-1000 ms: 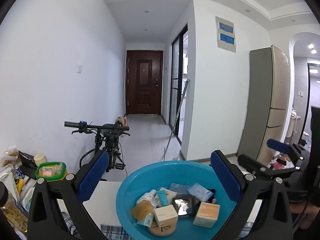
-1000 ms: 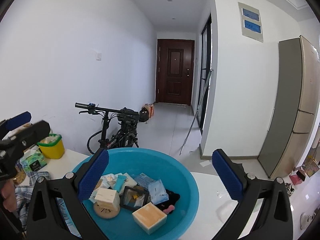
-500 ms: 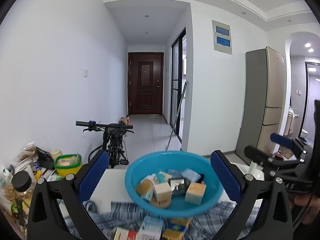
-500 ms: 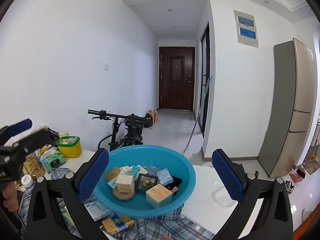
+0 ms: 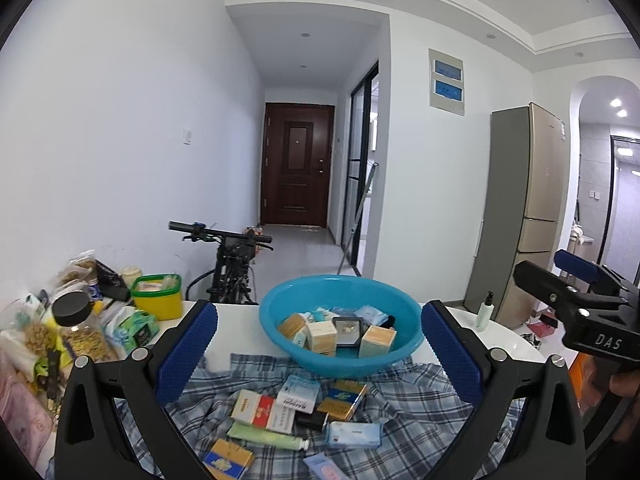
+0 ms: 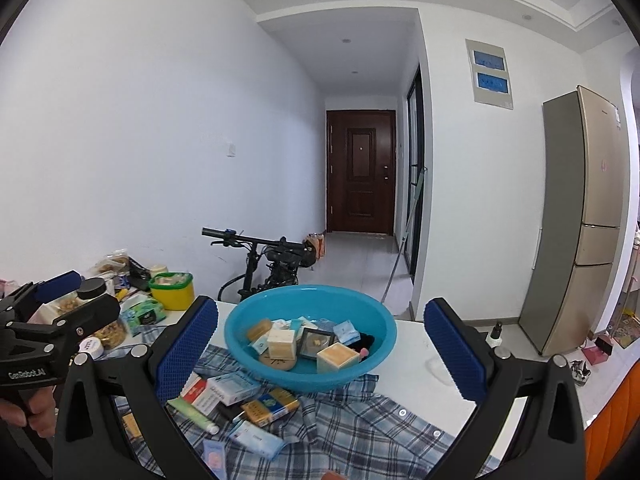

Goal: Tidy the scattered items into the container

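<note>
We hold both the left gripper and the right gripper with fingers spread wide and empty. The blue basin sits far on the bench, partly filled; scattered boxes lie near us on the plaid cloth, probably awaiting pickup.

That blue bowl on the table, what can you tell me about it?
The blue basin is round, wide and shallow, and looks like smooth glossy plastic. It sits upright on the white table, its near edge resting on a plaid shirt. Inside lie several small boxes and packets; more lie scattered on the shirt in front of it. Neither gripper touches it.
</note>
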The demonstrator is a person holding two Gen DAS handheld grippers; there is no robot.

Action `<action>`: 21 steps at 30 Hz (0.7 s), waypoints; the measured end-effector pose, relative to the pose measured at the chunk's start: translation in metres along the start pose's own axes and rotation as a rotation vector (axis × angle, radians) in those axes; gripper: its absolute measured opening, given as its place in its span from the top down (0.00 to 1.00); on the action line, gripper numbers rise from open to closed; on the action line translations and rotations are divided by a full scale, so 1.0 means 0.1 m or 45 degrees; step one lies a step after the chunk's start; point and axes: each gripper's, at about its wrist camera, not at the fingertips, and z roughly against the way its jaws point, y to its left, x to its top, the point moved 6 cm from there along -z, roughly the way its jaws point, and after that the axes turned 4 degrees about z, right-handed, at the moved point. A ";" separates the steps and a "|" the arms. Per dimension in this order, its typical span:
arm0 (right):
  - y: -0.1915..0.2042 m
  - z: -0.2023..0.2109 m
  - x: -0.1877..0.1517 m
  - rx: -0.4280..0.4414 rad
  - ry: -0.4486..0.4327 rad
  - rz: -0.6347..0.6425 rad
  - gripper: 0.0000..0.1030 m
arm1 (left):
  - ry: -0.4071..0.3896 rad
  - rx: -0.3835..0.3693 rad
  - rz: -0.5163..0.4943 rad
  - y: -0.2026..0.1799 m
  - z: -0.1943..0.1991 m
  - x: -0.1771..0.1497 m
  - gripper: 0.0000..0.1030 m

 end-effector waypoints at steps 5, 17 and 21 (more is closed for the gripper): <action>0.00 0.04 -0.16 0.010 0.015 -0.029 0.00 | -0.040 0.011 0.022 0.06 0.16 -0.07 0.00; -0.10 0.00 -0.51 -0.057 0.072 -0.114 0.00 | -0.033 -0.016 0.058 0.14 0.01 -0.40 0.00; -0.07 0.02 -0.53 -0.073 0.065 -0.089 0.00 | -0.034 -0.019 0.059 0.14 -0.01 -0.49 0.00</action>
